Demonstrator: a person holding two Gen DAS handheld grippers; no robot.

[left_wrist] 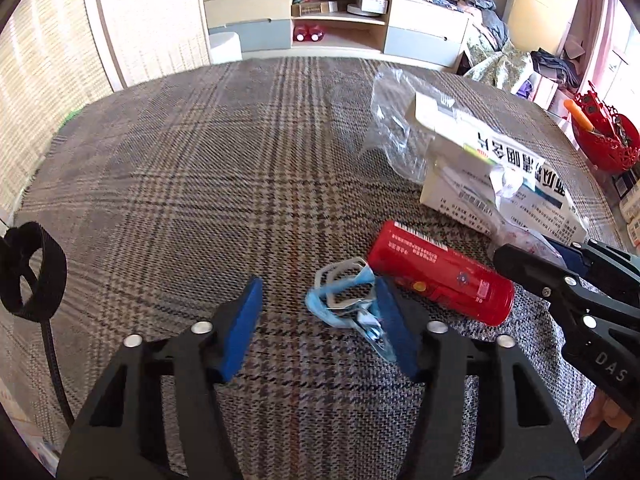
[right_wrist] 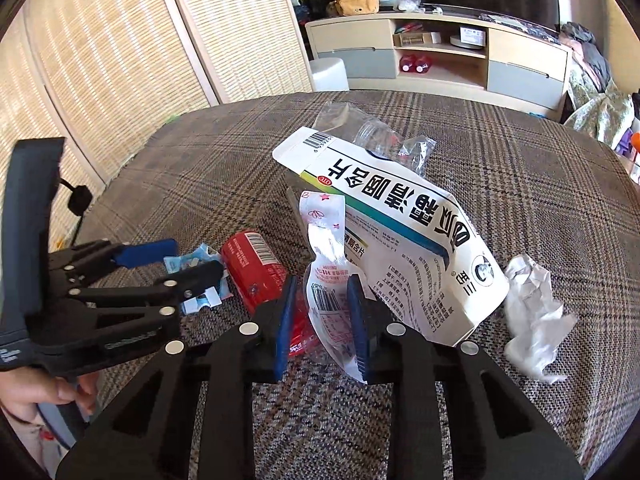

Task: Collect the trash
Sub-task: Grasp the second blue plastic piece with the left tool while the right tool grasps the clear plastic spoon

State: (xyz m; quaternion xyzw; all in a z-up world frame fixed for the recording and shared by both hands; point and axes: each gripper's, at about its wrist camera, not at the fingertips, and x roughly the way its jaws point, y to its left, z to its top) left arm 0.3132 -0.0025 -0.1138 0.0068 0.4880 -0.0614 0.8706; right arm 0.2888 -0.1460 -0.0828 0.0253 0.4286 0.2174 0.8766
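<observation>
On the plaid tablecloth [left_wrist: 200, 160], we find our right gripper [right_wrist: 322, 320] nipping a printed white plastic wrapper [right_wrist: 326, 280], our left gripper [left_wrist: 316, 316] half-open around a crumpled blue packet [left_wrist: 344, 304].

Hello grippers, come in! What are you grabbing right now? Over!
Right gripper pinching white wrapper. Left gripper open around blue wrapper scrap. Red can beside both.

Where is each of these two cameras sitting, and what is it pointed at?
Left wrist: rides the left gripper, looking down at a blue wrapper between its fingers; the right gripper shows at the right edge.
Right wrist: rides the right gripper, looking down at a white packet pinched between its pads; the left gripper and a hand show at left.
Shared: red can, white carton, plaid cloth.
</observation>
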